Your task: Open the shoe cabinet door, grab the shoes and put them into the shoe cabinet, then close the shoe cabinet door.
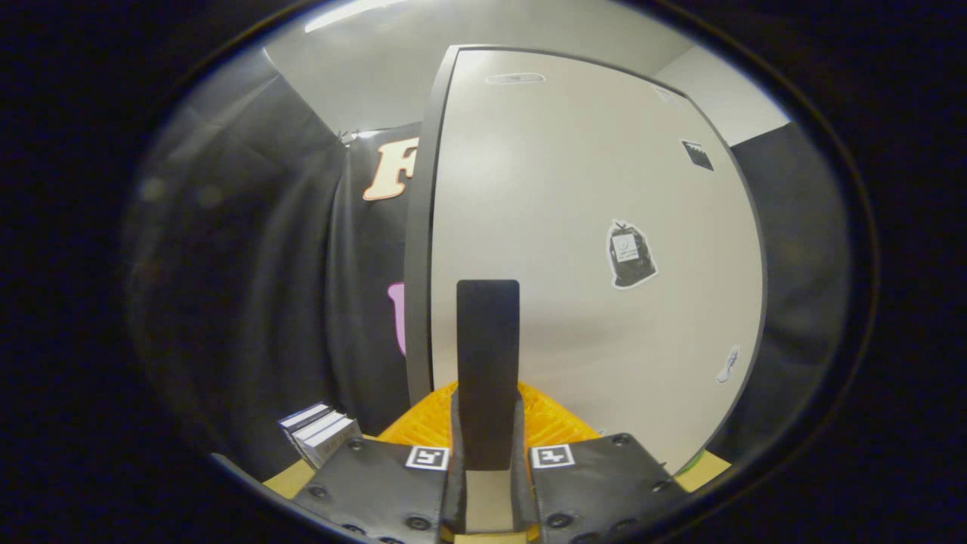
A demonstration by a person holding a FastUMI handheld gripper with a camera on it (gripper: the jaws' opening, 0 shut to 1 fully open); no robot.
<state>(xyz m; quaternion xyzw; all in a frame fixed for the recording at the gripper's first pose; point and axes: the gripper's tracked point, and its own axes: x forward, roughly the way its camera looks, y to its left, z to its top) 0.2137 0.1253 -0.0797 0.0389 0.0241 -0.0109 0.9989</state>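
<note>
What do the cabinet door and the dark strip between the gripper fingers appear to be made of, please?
The cabinet door looks like smooth laminated board or painted panel, off-white, with a soft sheen and stickers on it. The dark strip, apparently held between the gripper fingers, looks matte, perhaps plastic or rubber; hard to tell.

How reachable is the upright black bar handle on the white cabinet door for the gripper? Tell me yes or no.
Likely yes. The black bar handle on the white cabinet door already stands between the fingers of the gripper, which appear closed on its lower part. Nothing blocks it.
</note>
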